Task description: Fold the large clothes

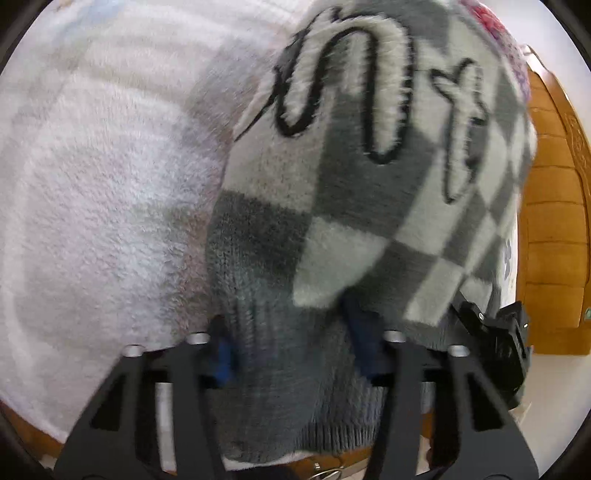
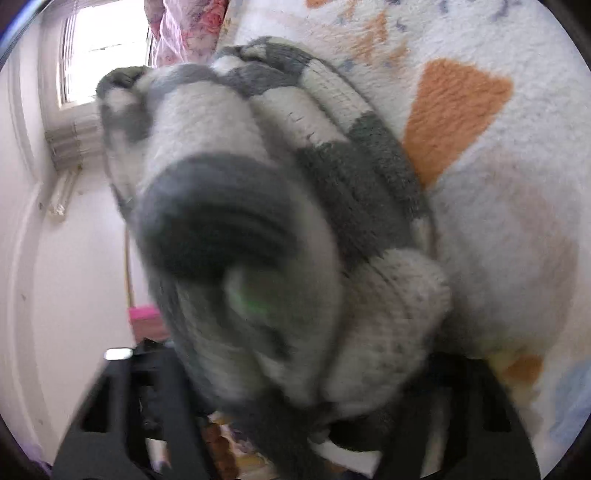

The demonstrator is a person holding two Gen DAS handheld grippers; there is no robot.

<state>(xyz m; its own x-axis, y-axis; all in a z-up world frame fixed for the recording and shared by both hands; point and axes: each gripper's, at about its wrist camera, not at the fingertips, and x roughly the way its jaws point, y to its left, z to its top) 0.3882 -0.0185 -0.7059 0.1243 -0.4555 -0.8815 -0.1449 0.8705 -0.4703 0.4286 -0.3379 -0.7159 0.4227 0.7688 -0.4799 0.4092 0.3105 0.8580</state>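
A grey and white checked knit sweater (image 1: 369, 206) with fuzzy white letters outlined in black lies on a fluffy blanket. My left gripper (image 1: 295, 350) is shut on its grey ribbed hem, with the blue pads (image 1: 223, 360) pressed into the knit. The other gripper's black body (image 1: 495, 332) shows at the sweater's right edge. In the right wrist view the sweater (image 2: 280, 206) is bunched in thick folds right in front of the lens. My right gripper (image 2: 295, 413) is shut on that bunch, and its fingertips are hidden by the cloth.
The fluffy white blanket (image 1: 96, 206) with orange patches (image 2: 450, 110) covers the surface. A wooden headboard (image 1: 554, 221) stands at the right. A window (image 2: 103, 51), floral curtain (image 2: 184, 29) and white wall are at the left in the right wrist view.
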